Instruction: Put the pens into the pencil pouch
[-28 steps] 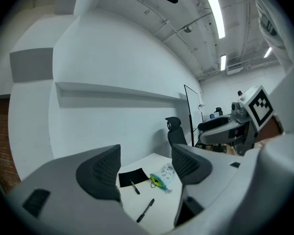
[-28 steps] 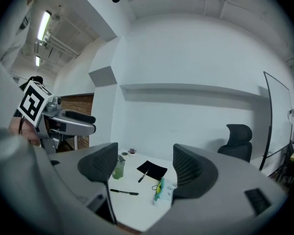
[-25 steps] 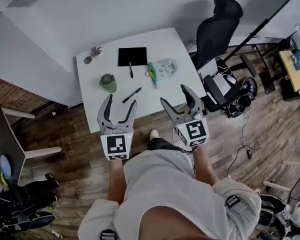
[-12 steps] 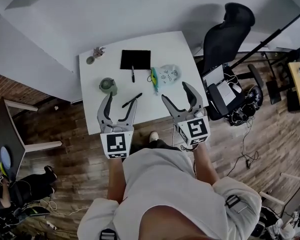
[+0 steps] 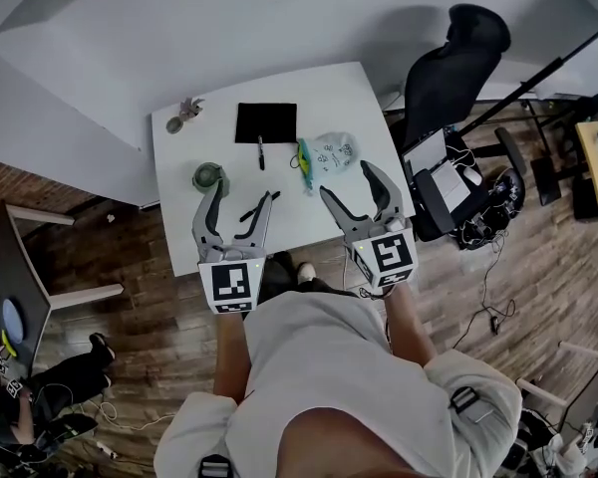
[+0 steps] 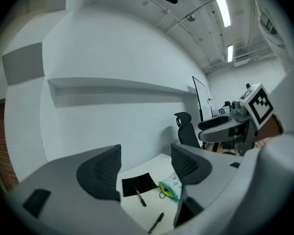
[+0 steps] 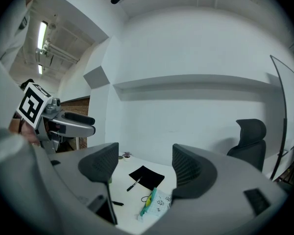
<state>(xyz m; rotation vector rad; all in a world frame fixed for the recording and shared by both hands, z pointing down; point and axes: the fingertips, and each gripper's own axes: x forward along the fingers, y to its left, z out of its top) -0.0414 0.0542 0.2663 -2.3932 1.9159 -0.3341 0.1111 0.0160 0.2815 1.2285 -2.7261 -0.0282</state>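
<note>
A clear pencil pouch (image 5: pixel 326 153) with a green zip edge lies on the white table (image 5: pixel 351 93). One black pen (image 5: pixel 261 152) lies just below a black notebook (image 5: pixel 265 122). A second black pen (image 5: pixel 259 207) lies near the table's front edge. My left gripper (image 5: pixel 241 197) is open and empty above the front edge, right by that second pen. My right gripper (image 5: pixel 349 182) is also open and empty, just in front of the pouch. The left gripper view shows the pouch (image 6: pixel 170 188) and both pens (image 6: pixel 140 197) (image 6: pixel 156 223) well beyond the open left gripper (image 6: pixel 146 168). The right gripper (image 7: pixel 146 165) faces the pouch (image 7: pixel 156 202).
A green cup (image 5: pixel 210 178) stands at the table's left, and a small potted plant (image 5: pixel 187 110) sits at the far left corner. A black office chair (image 5: pixel 456 63) and a cluttered stand (image 5: pixel 441 172) are right of the table. Wooden floor lies in front.
Both grippers have edged forward toward the table's front edge, still open. The left gripper's tips now sit beside the near pen. The things on the table have not moved.
</note>
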